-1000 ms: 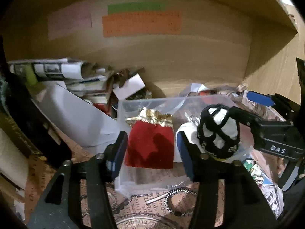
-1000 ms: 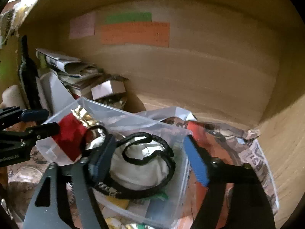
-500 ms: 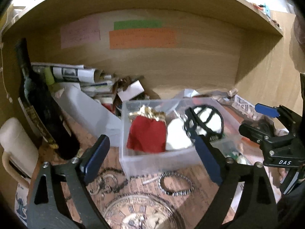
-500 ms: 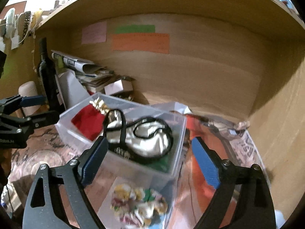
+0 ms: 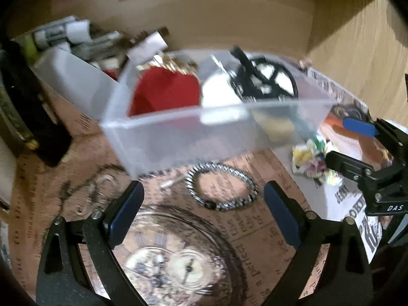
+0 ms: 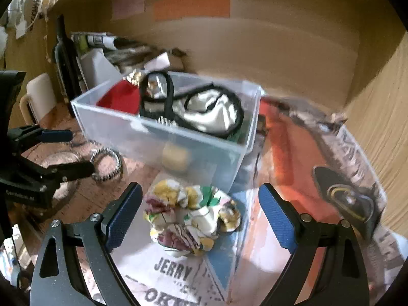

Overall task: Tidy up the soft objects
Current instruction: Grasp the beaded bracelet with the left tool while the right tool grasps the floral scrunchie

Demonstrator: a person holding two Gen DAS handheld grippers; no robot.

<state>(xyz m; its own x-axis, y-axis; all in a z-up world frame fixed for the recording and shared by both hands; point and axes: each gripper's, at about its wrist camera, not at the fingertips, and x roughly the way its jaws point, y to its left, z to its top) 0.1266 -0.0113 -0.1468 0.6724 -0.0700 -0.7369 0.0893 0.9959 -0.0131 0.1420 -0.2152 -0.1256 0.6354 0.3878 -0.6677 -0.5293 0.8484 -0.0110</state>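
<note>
A clear plastic bin (image 5: 178,132) (image 6: 127,130) on the shelf holds a red pouch with gold trim (image 5: 165,91) (image 6: 119,98) and a white cloth with black straps (image 5: 265,79) (image 6: 211,112). A floral scrunchie (image 6: 191,219) (image 5: 311,158) lies on the paper in front of the bin. My left gripper (image 5: 201,211) is open and empty, hovering near a beaded bracelet (image 5: 221,186) (image 6: 105,163). My right gripper (image 6: 199,214) is open, its fingers either side of the scrunchie and just above it.
A dark bottle (image 6: 63,56) and a pile of papers (image 6: 107,40) stand at the back left. A white mug (image 6: 38,97) is at the far left. Printed paper (image 5: 178,255) covers the shelf floor. A black-and-yellow object (image 6: 341,193) lies at the right.
Both grippers have pulled back out of the bin, open and empty. The pouch and strapped cloth stay in the bin. The right gripper now sits over the scrunchie, the left over the bracelet.
</note>
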